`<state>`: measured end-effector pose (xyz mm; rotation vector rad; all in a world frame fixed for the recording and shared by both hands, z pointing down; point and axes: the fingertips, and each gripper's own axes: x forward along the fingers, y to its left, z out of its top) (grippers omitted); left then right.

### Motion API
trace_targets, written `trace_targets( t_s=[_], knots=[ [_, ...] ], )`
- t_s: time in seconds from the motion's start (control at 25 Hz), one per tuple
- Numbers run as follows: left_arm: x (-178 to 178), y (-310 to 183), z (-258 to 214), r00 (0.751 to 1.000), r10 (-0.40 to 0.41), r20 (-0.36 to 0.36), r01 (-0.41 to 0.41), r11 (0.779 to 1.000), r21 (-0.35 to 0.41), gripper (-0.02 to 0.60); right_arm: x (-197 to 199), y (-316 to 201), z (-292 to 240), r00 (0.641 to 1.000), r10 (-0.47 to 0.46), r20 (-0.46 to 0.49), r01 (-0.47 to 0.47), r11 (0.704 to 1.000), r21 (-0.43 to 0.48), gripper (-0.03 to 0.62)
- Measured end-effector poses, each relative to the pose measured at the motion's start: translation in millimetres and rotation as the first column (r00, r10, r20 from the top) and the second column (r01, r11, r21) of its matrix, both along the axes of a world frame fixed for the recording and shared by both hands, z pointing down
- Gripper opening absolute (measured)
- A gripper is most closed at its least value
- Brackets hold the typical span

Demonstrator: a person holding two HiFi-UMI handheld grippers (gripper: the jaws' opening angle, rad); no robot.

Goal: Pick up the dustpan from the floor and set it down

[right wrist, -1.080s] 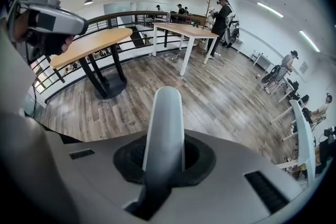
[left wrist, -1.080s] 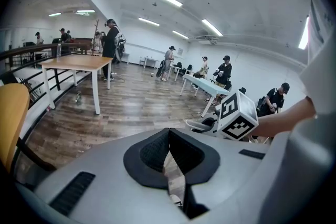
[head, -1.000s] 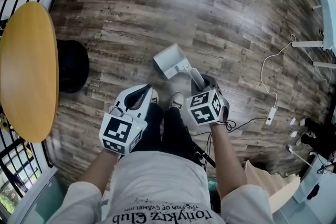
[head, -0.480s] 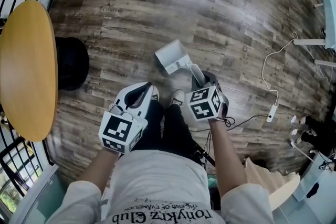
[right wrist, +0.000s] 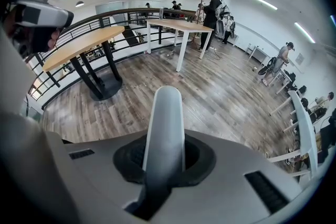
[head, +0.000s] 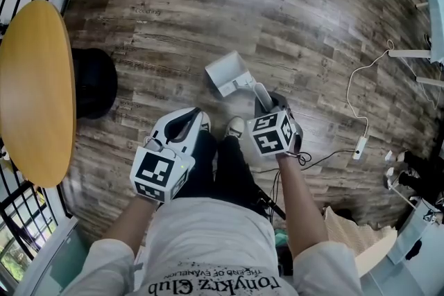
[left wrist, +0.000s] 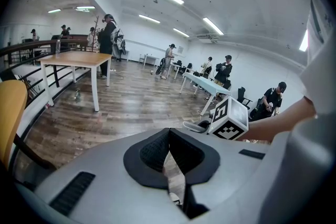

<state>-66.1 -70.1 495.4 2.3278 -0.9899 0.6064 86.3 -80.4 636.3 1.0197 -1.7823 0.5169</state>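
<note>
Right gripper [right wrist: 164,159]: jaws clamped on the rounded handle of the pale grey plastic dustpan [head: 227,73]. The handle runs straight out between them. Pan end lies beyond the jaws, over the wood-plank floor [head: 312,3]; contact unclear. Left gripper [left wrist: 169,155]: jaws together, nothing held.

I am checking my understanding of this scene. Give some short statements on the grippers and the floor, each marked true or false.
1. The right gripper is shut on the dustpan handle. True.
2. The left gripper also holds the handle. False: its jaws are together, with nothing between them.
3. The round yellow table is at the head view's right. False: it is at the left.
4. A white power strip lies on the floor. True.
</note>
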Motion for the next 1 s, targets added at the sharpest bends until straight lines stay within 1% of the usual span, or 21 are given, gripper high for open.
trace_targets(
  t_s=[0.24,0.44,0.56,0.88,1.0],
  knots=[
    [3,2,-2,1.000,0.003,-0.001,-0.003,1.000,0.001,0.023,9,1,2,1.000,0.001,-0.028,-0.001,1.000,-0.009,0.057],
    [3,3,-4,1.000,0.002,-0.002,-0.002,1.000,0.002,0.023,7,2,3,0.999,-0.020,-0.025,0.019,0.999,-0.027,0.065],
    [1,3,-4,1.000,-0.001,-0.004,0.001,1.000,-0.001,0.023,3,2,5,0.999,-0.033,-0.010,0.033,0.998,-0.058,0.112],
    [-3,12,-6,1.000,-0.005,-0.009,0.005,1.000,0.003,0.023,1,9,3,1.000,-0.021,0.020,0.022,0.996,-0.089,0.167],
    [-4,13,-8,1.000,-0.006,-0.011,0.007,1.000,0.010,0.023,2,11,2,1.000,-0.009,0.030,0.011,0.996,-0.092,0.208]
  ],
)
